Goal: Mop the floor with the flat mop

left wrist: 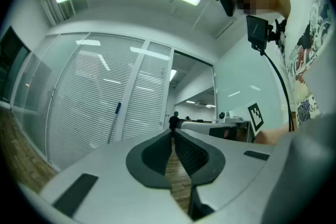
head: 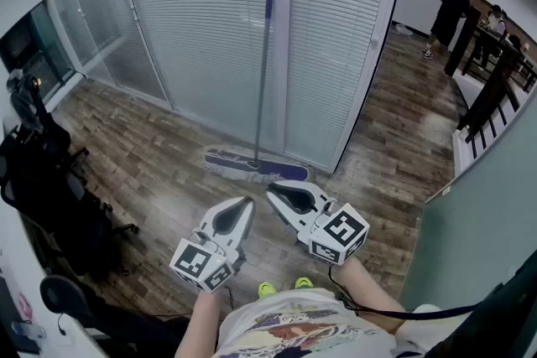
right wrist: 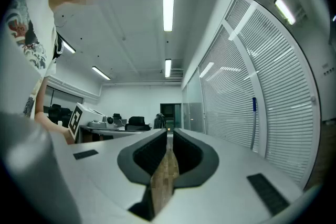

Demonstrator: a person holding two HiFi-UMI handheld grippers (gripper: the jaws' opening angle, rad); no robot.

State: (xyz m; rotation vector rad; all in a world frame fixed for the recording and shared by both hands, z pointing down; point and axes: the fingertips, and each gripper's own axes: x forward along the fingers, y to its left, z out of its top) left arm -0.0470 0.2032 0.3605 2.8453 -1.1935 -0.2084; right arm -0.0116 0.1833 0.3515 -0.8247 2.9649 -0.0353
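Note:
The flat mop stands upright against the white blinds, its grey handle point(head: 263, 80) topped with blue and its purple-and-white head point(head: 256, 168) flat on the wooden floor. Both grippers hover in front of me, short of the mop head and apart from it. My left gripper point(head: 248, 199) is shut with nothing between its pads. My right gripper point(head: 270, 189) is likewise shut and empty, its tip close to the left one. The left gripper view shows the shut left gripper point(left wrist: 173, 131) with the mop handle point(left wrist: 114, 123) off to its left. In the right gripper view the right gripper point(right wrist: 169, 132) is shut, with the handle point(right wrist: 254, 123) to its right.
Black office chairs point(head: 42, 180) crowd the left side. A glass partition with blinds point(head: 210, 21) runs behind the mop. A pale green wall point(head: 478, 239) closes the right. A person point(head: 449, 12) stands far back right beside dark furniture point(head: 495, 80).

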